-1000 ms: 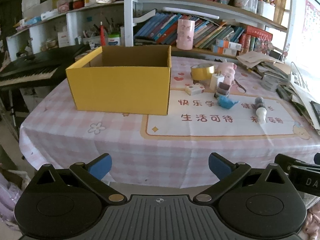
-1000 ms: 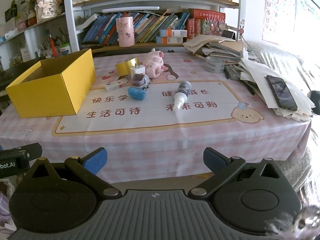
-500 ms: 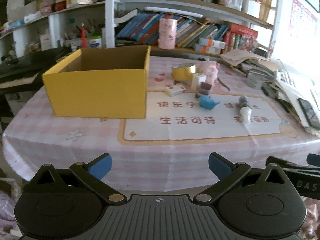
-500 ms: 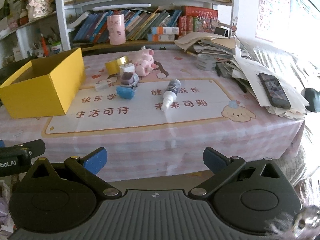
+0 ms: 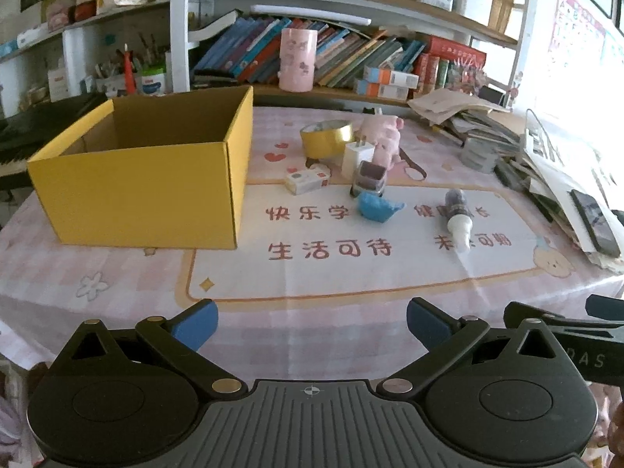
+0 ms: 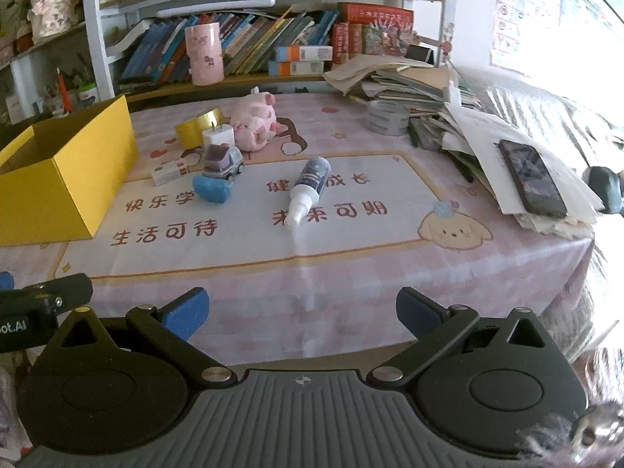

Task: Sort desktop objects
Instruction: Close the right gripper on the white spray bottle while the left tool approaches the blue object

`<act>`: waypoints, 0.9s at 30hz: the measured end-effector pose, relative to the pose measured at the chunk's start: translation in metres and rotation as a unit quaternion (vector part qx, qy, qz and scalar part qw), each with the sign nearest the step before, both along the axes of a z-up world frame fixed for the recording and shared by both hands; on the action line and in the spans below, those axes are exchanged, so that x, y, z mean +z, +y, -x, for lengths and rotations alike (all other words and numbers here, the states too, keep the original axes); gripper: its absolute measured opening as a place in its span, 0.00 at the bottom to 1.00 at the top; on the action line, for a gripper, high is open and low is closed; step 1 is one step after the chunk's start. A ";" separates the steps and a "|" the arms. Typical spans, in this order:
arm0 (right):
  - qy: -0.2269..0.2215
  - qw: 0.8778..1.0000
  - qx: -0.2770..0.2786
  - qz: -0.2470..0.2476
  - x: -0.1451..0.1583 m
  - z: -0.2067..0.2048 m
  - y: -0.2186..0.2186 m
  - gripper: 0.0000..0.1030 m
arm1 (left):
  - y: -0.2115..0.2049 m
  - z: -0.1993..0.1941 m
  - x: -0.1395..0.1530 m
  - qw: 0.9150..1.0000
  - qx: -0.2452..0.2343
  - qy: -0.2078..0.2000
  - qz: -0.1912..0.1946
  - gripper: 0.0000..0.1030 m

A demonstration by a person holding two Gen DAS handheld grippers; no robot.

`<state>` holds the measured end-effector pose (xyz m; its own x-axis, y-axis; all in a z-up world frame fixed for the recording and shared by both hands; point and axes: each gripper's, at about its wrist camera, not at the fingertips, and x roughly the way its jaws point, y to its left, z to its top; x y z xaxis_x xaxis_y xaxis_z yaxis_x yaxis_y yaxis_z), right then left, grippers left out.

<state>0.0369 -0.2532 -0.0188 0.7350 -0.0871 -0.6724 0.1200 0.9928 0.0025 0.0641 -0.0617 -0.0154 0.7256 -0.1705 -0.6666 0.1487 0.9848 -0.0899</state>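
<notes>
Two handheld grippers hover at the near edge of a cluttered worktop (image 5: 117,273), the left gripper (image 5: 311,321) and the right gripper (image 6: 302,314) both spread wide and carrying nothing, apparently poised to begin sorting. An open yellow cardboard box (image 5: 148,191) stands on the left side, its mouth up and seemingly empty, likely the bin for the loose items gathered just to its right: a gold tape roll (image 5: 327,138), a white charger plug (image 5: 357,158), a pink plush pig (image 5: 384,136), a small white carton (image 5: 308,180), a toy truck (image 5: 369,177), a blue whale-shaped toy (image 5: 378,208) and a squeeze bottle (image 6: 308,191) lying on its side nearest the right gripper. A pink checked cloth with a printed panel covers the surface; crowded bookshelves (image 6: 253,43) line the back wall, and a stack of papers topped by a phone (image 6: 532,179) crowds the right edge.
</notes>
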 end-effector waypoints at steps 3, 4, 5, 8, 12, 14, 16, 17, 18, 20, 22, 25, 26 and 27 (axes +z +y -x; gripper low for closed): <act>0.002 1.000 0.005 0.001 -0.001 -0.011 -0.006 1.00 | -0.009 -0.010 -0.003 1.000 -0.001 0.008 -0.003 1.00; 0.003 1.000 0.006 0.001 -0.001 -0.016 -0.009 0.99 | -0.012 -0.014 -0.004 1.000 -0.001 0.010 -0.003 1.00; 0.006 1.000 0.008 0.001 -0.002 -0.020 -0.012 0.99 | -0.014 -0.017 -0.005 1.000 0.001 0.011 -0.002 1.00; 0.013 1.000 0.013 0.001 -0.004 -0.034 -0.022 0.98 | -0.021 -0.026 -0.007 1.000 0.007 0.016 0.002 1.00; 0.021 1.000 0.021 -0.003 -0.006 -0.051 -0.036 0.98 | -0.033 -0.039 -0.009 1.000 0.010 0.024 0.005 1.00; 0.024 0.999 0.026 -0.004 -0.006 -0.059 -0.043 0.98 | -0.041 -0.046 -0.009 1.000 0.011 0.027 0.006 1.00; 0.026 0.999 0.031 -0.005 -0.007 -0.068 -0.049 0.98 | -0.048 -0.052 -0.010 0.999 0.014 0.030 0.008 1.00; 0.027 0.999 0.035 -0.006 -0.008 -0.072 -0.052 0.98 | -0.051 -0.055 -0.011 0.999 0.017 0.031 0.009 1.00; 0.028 0.999 0.039 -0.006 -0.008 -0.077 -0.056 0.98 | -0.053 -0.058 -0.011 0.999 0.019 0.033 0.011 1.00; 0.031 0.998 0.047 -0.009 -0.010 -0.086 -0.063 0.98 | -0.058 -0.065 -0.013 0.999 0.026 0.038 0.013 1.00; 0.033 0.998 0.054 -0.014 -0.011 -0.095 -0.069 0.97 | -0.064 -0.072 -0.014 0.999 0.032 0.041 0.014 1.00; 0.035 0.997 0.064 -0.027 -0.013 -0.111 -0.079 0.93 | -0.072 -0.079 -0.014 0.998 0.042 0.041 0.013 1.00; 0.035 0.997 0.066 -0.030 -0.014 -0.117 -0.082 0.91 | -0.074 -0.082 -0.014 0.998 0.045 0.041 0.011 1.00; 0.035 0.997 0.067 -0.033 -0.015 -0.122 -0.084 0.88 | -0.076 -0.085 -0.014 0.998 0.049 0.041 0.008 1.00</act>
